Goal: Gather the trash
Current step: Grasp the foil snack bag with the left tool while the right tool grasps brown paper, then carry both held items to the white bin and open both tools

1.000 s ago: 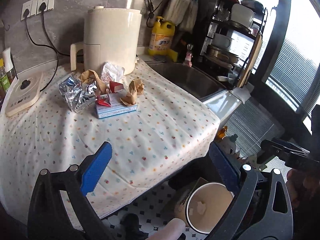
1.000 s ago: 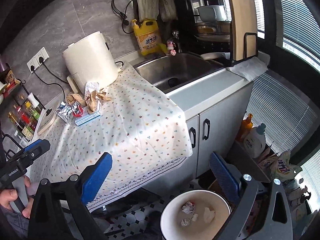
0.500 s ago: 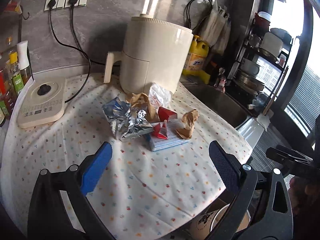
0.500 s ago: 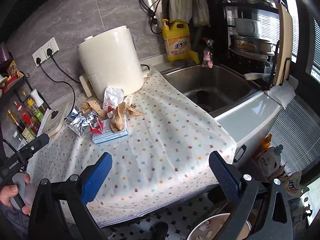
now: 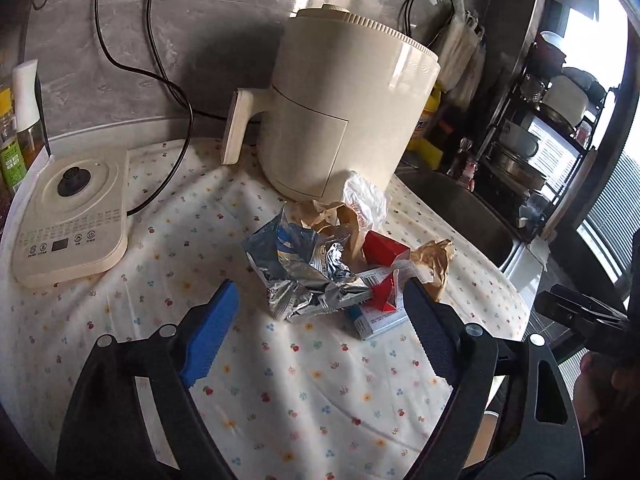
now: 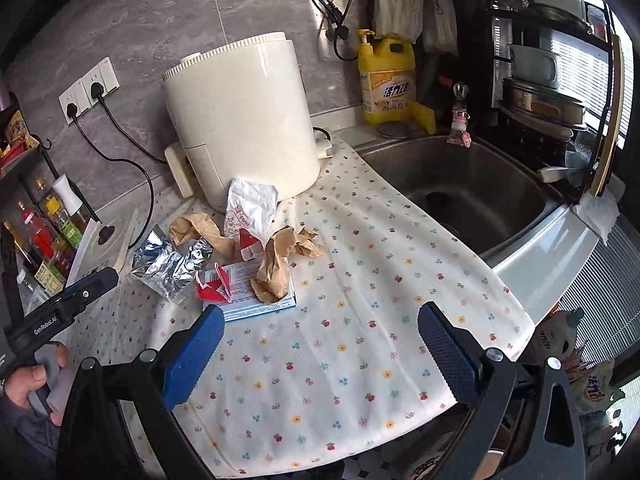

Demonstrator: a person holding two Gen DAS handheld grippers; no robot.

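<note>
A trash pile lies on the flowered tablecloth (image 5: 280, 380) in front of a cream appliance. It holds a crumpled foil wrapper (image 5: 300, 272) (image 6: 172, 264), brown paper scraps (image 5: 434, 258) (image 6: 280, 264), red cartons (image 5: 384, 248), a white plastic bag (image 5: 366, 200) (image 6: 250, 208) and a flat blue-and-white box (image 5: 376, 320) (image 6: 256, 292). My left gripper (image 5: 320, 304) hovers at the pile's near side. Its jaws are closing, with the foil's near edge and the box between the tips, and the pads are not pressing. My right gripper (image 6: 320, 316) is open and holds nothing, just short of the box.
The cream appliance (image 5: 340, 100) (image 6: 240, 120) stands behind the pile, plugged into wall sockets. A kettle base (image 5: 72, 212) sits at left beside sauce bottles (image 6: 40, 236). The sink (image 6: 472, 188), a yellow detergent bottle (image 6: 386, 76) and a dish rack (image 6: 552, 60) are at right.
Both grippers moved from above the floor bin in over the counter to the trash pile, and the bin has left view. The left jaws have narrowed slightly.
</note>
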